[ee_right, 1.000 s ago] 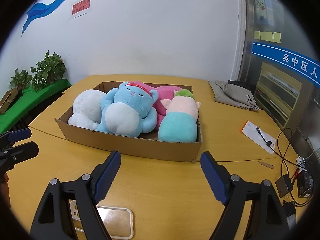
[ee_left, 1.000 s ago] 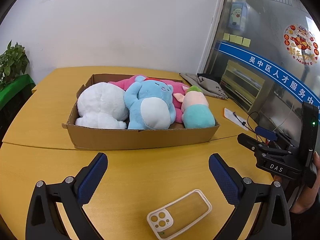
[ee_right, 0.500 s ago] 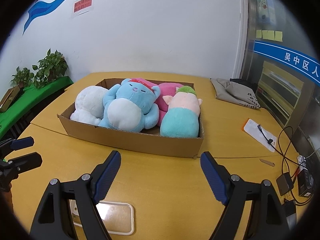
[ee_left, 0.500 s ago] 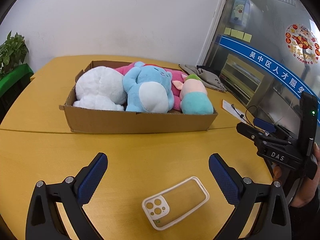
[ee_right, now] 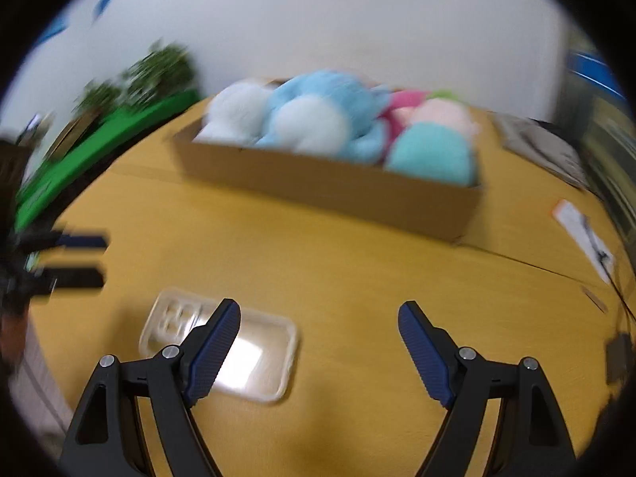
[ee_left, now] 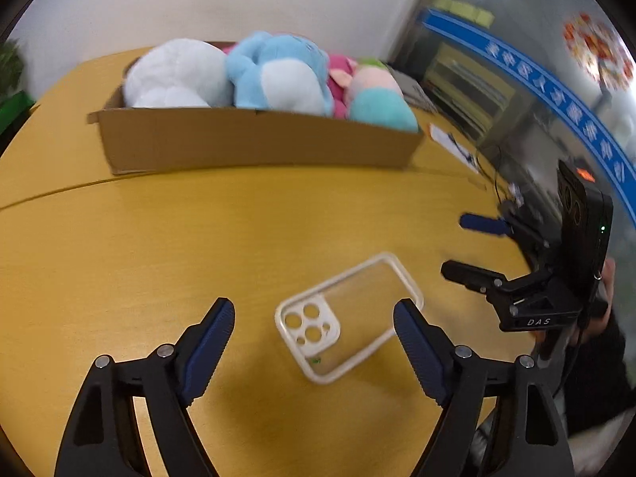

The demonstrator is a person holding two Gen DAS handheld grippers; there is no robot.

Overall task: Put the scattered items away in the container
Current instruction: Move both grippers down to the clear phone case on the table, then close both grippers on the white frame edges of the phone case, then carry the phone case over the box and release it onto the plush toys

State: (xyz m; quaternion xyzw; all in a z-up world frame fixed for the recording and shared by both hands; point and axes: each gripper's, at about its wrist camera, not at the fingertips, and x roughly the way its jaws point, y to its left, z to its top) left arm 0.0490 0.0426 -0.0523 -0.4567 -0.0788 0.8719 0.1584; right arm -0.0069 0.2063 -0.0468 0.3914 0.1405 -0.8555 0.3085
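In the brown cardboard box [ee_left: 254, 147] at the back of the yellow wooden table [ee_left: 159, 246], four soft plush toys [ee_left: 274, 75] are already packed. Nearer, the clear plastic phone case [ee_left: 349, 318] is left flat on the table, between the wide-open fingers of the left gripper [ee_left: 314, 322]. The right gripper [ee_right: 319, 326] is held open too, with nothing gripped. Only the case seems left to be put away.

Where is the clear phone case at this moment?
The clear phone case lies flat on the yellow table, outside the cardboard box. In the left wrist view it sits just ahead of the open left tongs, toward their right finger.
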